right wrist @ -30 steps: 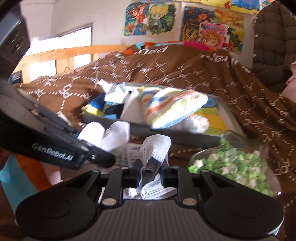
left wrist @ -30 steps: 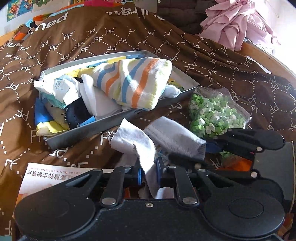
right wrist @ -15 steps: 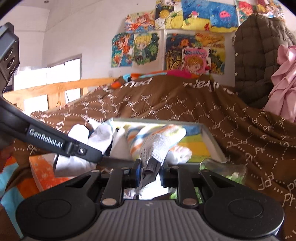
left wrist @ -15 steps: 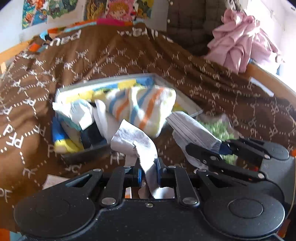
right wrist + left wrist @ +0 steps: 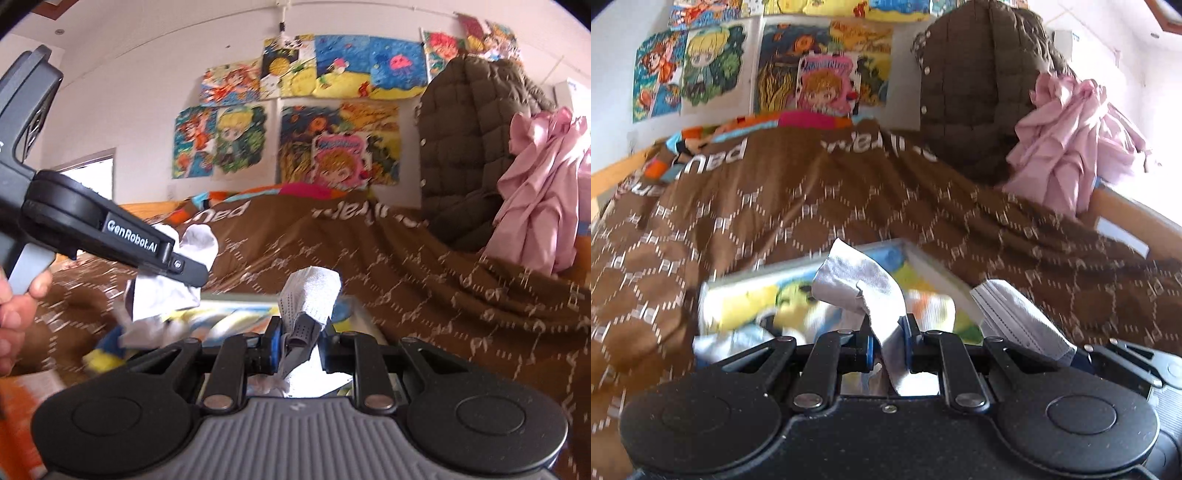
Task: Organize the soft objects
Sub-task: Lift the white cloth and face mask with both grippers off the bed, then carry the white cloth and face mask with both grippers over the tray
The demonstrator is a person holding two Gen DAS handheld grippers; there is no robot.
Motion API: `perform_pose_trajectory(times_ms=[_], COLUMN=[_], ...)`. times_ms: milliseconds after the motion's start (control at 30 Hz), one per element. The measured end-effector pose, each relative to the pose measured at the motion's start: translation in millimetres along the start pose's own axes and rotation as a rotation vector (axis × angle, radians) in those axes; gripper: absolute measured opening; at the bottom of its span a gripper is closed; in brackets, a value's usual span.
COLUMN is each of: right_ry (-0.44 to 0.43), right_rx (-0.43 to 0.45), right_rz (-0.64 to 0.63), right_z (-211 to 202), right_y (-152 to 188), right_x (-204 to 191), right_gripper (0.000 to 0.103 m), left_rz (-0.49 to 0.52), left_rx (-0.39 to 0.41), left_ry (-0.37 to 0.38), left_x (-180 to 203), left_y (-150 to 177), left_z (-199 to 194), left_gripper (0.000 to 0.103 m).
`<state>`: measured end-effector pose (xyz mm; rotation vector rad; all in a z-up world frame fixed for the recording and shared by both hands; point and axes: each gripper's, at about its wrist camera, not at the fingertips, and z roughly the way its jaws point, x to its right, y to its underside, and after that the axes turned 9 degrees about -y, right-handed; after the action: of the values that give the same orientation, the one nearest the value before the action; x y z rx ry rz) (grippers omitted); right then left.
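Rising off the brown quilt [image 5: 775,206] over the past second, both grippers now hang above the grey tray [image 5: 923,258]; left gripper [image 5: 886,345] pinches a white sock [image 5: 864,291]; right gripper [image 5: 297,343] pinches a grey-toed sock [image 5: 310,291]; dropping into the tray looks next.

I work in a child's bedroom at home: a brown quilt [image 5: 820,206] covers the wooden-framed bed [image 5: 155,206], cartoon drawings [image 5: 332,144] paper the wall, a padded coat [image 5: 465,140] hangs beside pink clothing [image 5: 539,184].

wrist views, facing bed [image 5: 820,206] (shared), close
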<state>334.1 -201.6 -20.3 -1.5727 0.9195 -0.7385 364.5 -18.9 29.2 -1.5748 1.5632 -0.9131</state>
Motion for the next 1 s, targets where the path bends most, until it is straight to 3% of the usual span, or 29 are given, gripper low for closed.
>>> perform_pose_trajectory(times_ms=[133,367,700,1000], right_ry=[0.056,0.123,0.062,0.055], right_rx=[-0.001,-0.084,-0.166,-0.205], right_rz=[-0.027,-0.056,-0.007,-0.018], right_z=[27.2,57.4,67.0,72.6], right_y=[-9.8,0.6,0.5,2.3], right_x=[14.4,36.0,45.4,43.1], right_gripper=[0.022,0.022,0.022,0.025], left_rz=[-0.01,-0.071,-0.151,-0.175], left_rx=[0.026,0.005,-0.058,-0.1], left_ry=[-0.015,-0.039,-0.034,-0.038], left_x=[3.3,6.8,14.8,9.4], left_y=[-15.1,-21.4,-7.2,4.8], left_z=[27.2,78.3,114.2,120.6], left_gripper=[0.015,0.015,0.016,0.017])
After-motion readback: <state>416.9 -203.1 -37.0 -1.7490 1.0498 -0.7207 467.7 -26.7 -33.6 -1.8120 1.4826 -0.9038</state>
